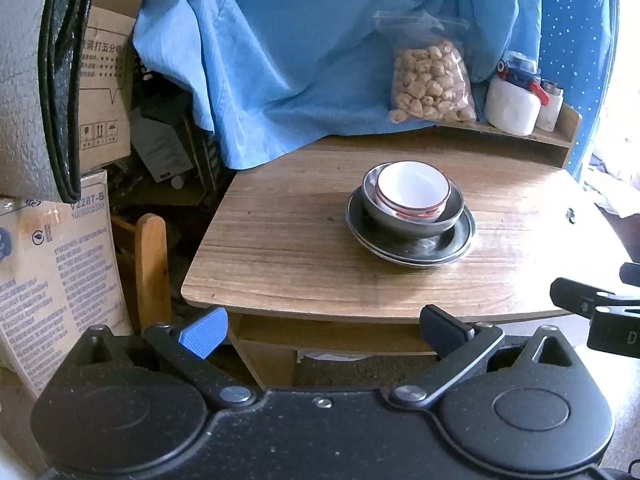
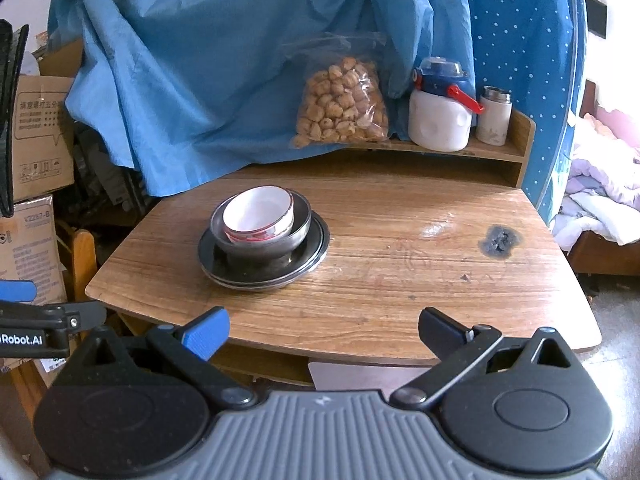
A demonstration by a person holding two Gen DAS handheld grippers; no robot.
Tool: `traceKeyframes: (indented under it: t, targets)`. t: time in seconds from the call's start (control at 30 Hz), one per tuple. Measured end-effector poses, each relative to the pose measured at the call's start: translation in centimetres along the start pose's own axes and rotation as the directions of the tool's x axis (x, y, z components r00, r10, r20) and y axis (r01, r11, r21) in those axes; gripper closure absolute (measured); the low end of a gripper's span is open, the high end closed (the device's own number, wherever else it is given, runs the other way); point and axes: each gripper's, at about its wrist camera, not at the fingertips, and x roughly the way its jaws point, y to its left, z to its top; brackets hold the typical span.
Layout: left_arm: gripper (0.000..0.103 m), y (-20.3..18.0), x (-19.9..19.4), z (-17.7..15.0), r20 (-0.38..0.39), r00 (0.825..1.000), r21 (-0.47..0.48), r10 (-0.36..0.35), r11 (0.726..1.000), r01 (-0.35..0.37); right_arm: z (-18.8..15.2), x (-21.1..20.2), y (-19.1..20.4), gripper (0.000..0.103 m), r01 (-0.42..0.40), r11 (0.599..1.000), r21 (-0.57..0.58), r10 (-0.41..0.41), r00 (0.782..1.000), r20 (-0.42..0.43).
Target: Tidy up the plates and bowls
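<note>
On the wooden table (image 1: 280,248) (image 2: 400,280) stands one stack: a white bowl with a red rim (image 1: 414,190) (image 2: 258,212) nested in a metal bowl (image 1: 412,226) (image 2: 260,248), which sits on stacked metal plates (image 1: 460,240) (image 2: 312,248). My left gripper (image 1: 322,330) is open and empty, held back off the table's near edge. My right gripper (image 2: 324,332) is also open and empty, over the near edge. The right gripper's finger (image 1: 588,300) shows at the right of the left wrist view, and the left gripper's blue pad (image 2: 16,292) at the left of the right wrist view.
A raised shelf (image 2: 500,152) at the back holds a bag of snacks (image 2: 342,106), a white jug with a blue lid (image 2: 438,116) and a small flask (image 2: 494,116). Blue cloth (image 2: 220,60) hangs behind. Cardboard boxes (image 1: 60,264) and a wooden chair back (image 1: 152,268) stand left. A dark burn mark (image 2: 500,242) marks the table.
</note>
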Motion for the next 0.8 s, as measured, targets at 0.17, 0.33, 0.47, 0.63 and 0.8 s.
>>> traceKeyframes:
  t: [0.17, 0.33, 0.47, 0.63, 0.8]
  targets:
    - [0.001, -0.12, 0.09, 0.21, -0.005, 1.0, -0.001, 0.003, 1.0, -0.003, 0.26, -0.01, -0.24, 0.0, -0.004, 1.0, 0.003, 0.004, 1.0, 0.011]
    - [0.001, -0.28, 0.18, 0.31, -0.011, 1.0, 0.008, 0.002, 1.0, -0.002, 0.31, 0.31, -0.62, 0.0, -0.006, 1.0, 0.012, 0.006, 1.0, 0.002]
    - [0.001, -0.3, 0.39, 0.36, -0.015, 1.0, 0.009, 0.004, 1.0, -0.004, 0.33, 0.51, -0.77, 0.0, -0.01, 1.0, 0.013, 0.01, 1.0, -0.008]
    - [0.001, -0.18, 0.76, 0.4, -0.024, 1.0, -0.001, 0.001, 1.0, -0.001, 0.24, 0.52, -0.54, 0.0, -0.009, 1.0, 0.0, 0.009, 1.0, -0.016]
    - [0.001, -0.37, 0.74, 0.4, -0.016, 1.0, 0.01, -0.007, 1.0, 0.007, 0.29, 0.51, -0.59, 0.0, -0.007, 1.0, -0.001, 0.007, 1.0, -0.012]
